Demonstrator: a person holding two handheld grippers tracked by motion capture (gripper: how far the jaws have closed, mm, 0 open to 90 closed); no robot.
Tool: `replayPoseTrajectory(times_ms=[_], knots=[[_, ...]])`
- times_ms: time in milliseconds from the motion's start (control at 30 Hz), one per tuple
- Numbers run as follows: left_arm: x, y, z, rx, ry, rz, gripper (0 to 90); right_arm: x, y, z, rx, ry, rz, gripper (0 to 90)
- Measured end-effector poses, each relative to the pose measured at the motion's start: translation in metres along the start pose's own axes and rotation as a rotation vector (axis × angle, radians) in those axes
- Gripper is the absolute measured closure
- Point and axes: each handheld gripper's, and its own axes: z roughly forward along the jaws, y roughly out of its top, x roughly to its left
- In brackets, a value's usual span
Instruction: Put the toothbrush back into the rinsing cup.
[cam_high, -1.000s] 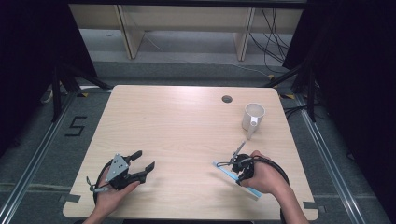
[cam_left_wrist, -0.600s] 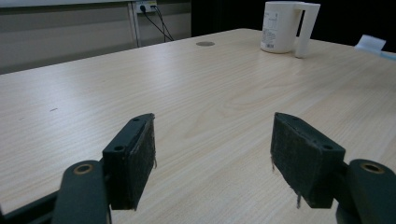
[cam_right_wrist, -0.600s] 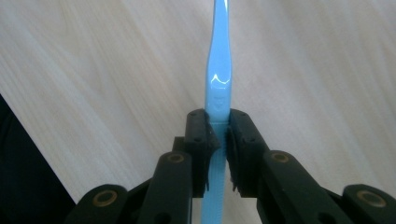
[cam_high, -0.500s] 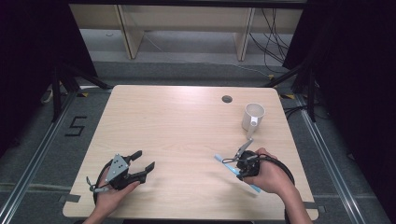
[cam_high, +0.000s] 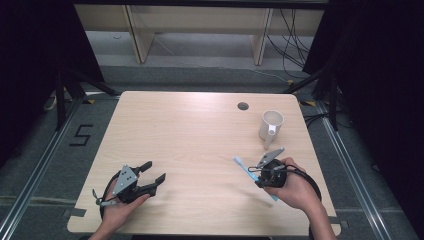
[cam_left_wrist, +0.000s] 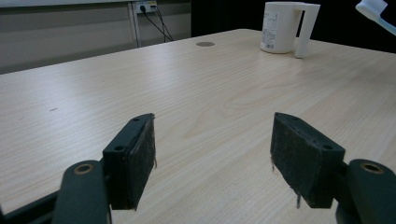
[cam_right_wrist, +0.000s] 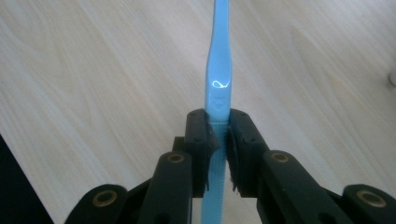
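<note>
Near the desk's (cam_high: 200, 125) right edge, my right gripper (cam_right_wrist: 218, 140) is clamping a blue toothbrush (cam_right_wrist: 218, 74); probably next into the white mug (cam_high: 271, 127). My left gripper (cam_high: 152, 176) is resting, jaws apart.

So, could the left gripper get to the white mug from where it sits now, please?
Probably yes: the left gripper has its jaws open and empty, and bare table lies between it and the mug, though that is a long reach across, past the toothbrush.

The left gripper (cam_left_wrist: 212, 158) hangs over the wooden table (cam_left_wrist: 196, 93), jaws wide apart (nothing between them); a white mug (cam_left_wrist: 285, 27) stands far beyond.
</note>
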Motion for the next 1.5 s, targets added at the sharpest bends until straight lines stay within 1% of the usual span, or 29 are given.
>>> replayPoseTrajectory(times_ms=[33,133,233,267,300,400,433,467,567,600,633,667,767,833,900,933,967,1000,1067,1100,1200,1233,1267,1300,1367,1400,1433,1467,1500], knots=[[0.0,0.0,0.0,0.0,0.0,0.001,30.6,0.0,0.0,-0.001,-0.003,0.0,0.012,79.5],[0.0,-0.001,0.001,-0.014,-0.006,-0.003,30.6,-0.002,-0.001,-0.002,-0.039,-0.02,-0.007,79.5],[0.0,0.0,0.0,-0.001,-0.002,-0.001,30.6,-0.002,-0.003,-0.003,-0.063,-0.035,0.004,79.4],[0.0,0.0,0.0,-0.002,-0.002,-0.002,30.6,-0.003,-0.003,-0.003,-0.075,-0.025,0.005,79.4],[0.0,0.0,0.0,-0.001,-0.001,-0.001,30.6,-0.005,-0.003,-0.002,-0.09,-0.04,-0.011,79.5],[-0.001,0.0,0.0,-0.001,0.001,0.001,30.7,-0.004,-0.006,-0.004,-0.11,-0.05,0.029,79.4],[-0.001,0.0,0.0,-0.001,0.001,0.001,30.7,-0.007,-0.008,-0.003,-0.123,-0.071,-0.002,79.4],[-0.001,0.0,0.0,-0.001,0.001,0.001,30.7,-0.007,-0.008,-0.004,-0.118,-0.065,0.018,79.4],[0.0,0.0,0.0,-0.008,-0.001,0.003,30.7,-0.007,-0.01,-0.001,-0.148,-0.065,0.031,79.5],[-0.001,-0.001,0.001,-0.02,-0.005,-0.014,30.8,-0.008,-0.012,0.0,-0.146,-0.066,0.046,79.5],[0.0,0.0,0.0,0.001,0.003,-0.002,30.8,-0.007,-0.013,0.001,-0.158,-0.056,0.07,79.5],[0.0,0.0,0.0,0.0,0.002,0.0,30.8,-0.008,-0.013,0.0,-0.149,-0.043,0.075,79.4],[0.0,0.0,0.0,-0.001,0.002,0.0,30.8,-0.008,-0.015,0.0,-0.17,-0.049,0.089,79.4],[0.0,0.0,0.0,-0.001,0.001,-0.001,30.8,-0.008,-0.016,0.001,-0.2,-0.064,0.083,79.5],[0.0,0.0,0.0,-0.001,0.001,-0.001,30.8,-0.008,-0.016,0.0,-0.211,-0.055,0.09,79.5],[0.0,-0.001,0.001,-0.016,-0.005,-0.005,30.8,-0.008,-0.017,0.0,-0.223,-0.061,0.101,79.5],[-0.001,-0.001,0.001,-0.018,-0.005,-0.02,30.8,-0.009,-0.017,0.002,-0.257,-0.072,0.086,79.4],[-0.001,-0.001,0.001,-0.019,-0.005,-0.018,30.8,-0.01,-0.018,0.001,-0.254,-0.066,0.081,79.4],[-0.001,-0.001,0.001,-0.019,-0.006,-0.018,30.8,-0.01,-0.019,0.002,-0.292,-0.087,0.097,79.4],[-0.001,-0.001,0.001,-0.019,-0.006,-0.018,30.8,-0.01,-0.02,0.0,-0.279,-0.073,0.116,79.5],[-0.001,-0.001,0.001,-0.018,-0.005,-0.017,30.8,-0.009,-0.022,0.0,-0.328,-0.082,0.162,79.5],[-0.001,-0.001,0.001,-0.018,-0.005,-0.017,30.8,-0.01,-0.023,0.001,-0.352,-0.088,0.153,79.5],[-0.001,-0.001,0.001,-0.019,-0.006,-0.017,30.8,-0.01,-0.023,0.001,-0.352,-0.088,0.153,79.5],[-0.001,-0.001,0.001,-0.019,-0.007,-0.016,30.9,-0.011,-0.024,0.002,-0.381,-0.098,0.154,79.5],[-0.001,-0.001,0.001,-0.02,-0.007,-0.02,30.8,-0.011,-0.026,0.003,-0.403,-0.108,0.176,79.5],[0.0,-0.001,0.001,-0.022,-0.007,-0.019,30.8,-0.011,-0.026,0.004,-0.399,-0.096,0.197,79.5],[0.0,-0.001,0.001,-0.023,-0.007,-0.017,30.9,-0.012,-0.027,0.005,-0.405,-0.092,0.192,79.5],[0.0,-0.001,0.001,-0.022,-0.006,-0.017,30.8,-0.012,-0.027,0.005,-0.408,-0.096,0.205,79.5],[-0.001,-0.001,0.001,-0.02,-0.005,-0.015,30.9,-0.012,-0.028,0.006,-0.411,-0.11,0.193,79.5]])
